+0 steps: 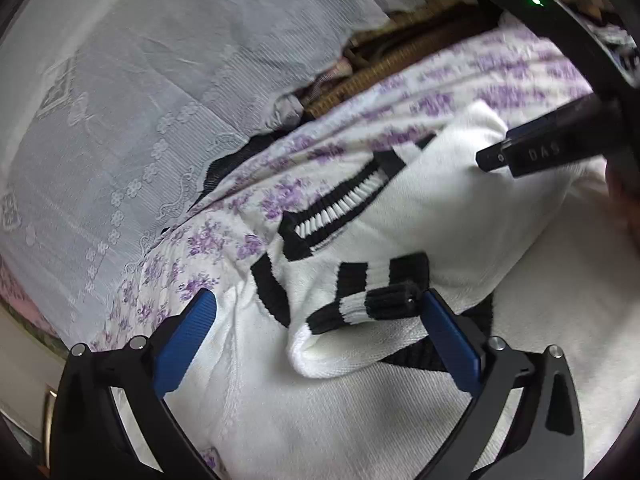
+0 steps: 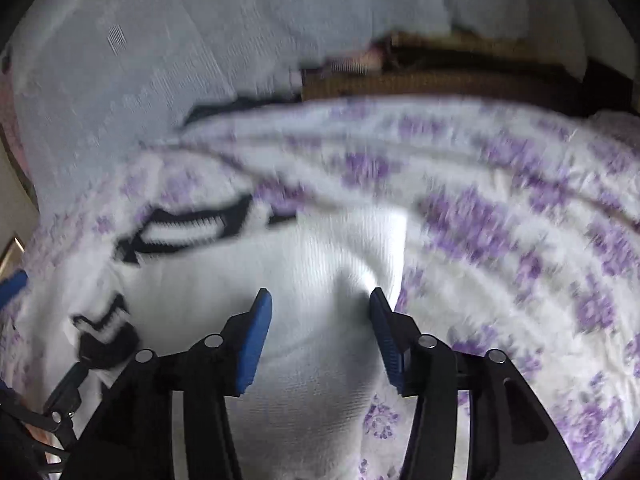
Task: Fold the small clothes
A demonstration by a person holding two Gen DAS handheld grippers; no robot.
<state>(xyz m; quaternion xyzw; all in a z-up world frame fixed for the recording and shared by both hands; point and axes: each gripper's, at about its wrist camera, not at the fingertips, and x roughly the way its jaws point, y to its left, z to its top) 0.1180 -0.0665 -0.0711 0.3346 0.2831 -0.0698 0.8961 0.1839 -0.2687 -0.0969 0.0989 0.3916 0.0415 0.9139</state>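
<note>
A white knit sweater (image 1: 440, 208) with black-striped collar and cuffs lies on a purple-flowered sheet (image 1: 420, 92). My left gripper (image 1: 316, 300) is open just above it; a striped sleeve cuff (image 1: 360, 304) lies between its blue pads, its end against the right pad (image 1: 448, 336). My right gripper (image 2: 320, 300) is open over the sweater's white body (image 2: 320, 264), near its right edge. The right gripper also shows in the left wrist view (image 1: 520, 152) at the far right. The striped collar (image 2: 184, 228) lies at the left of the right wrist view.
A pale embossed bedspread (image 1: 140, 100) covers the far side. A woven wicker edge (image 1: 400, 60) runs between bedspread and flowered sheet (image 2: 520, 220). A black cloth strip (image 1: 224, 164) peeks out under the sheet's edge.
</note>
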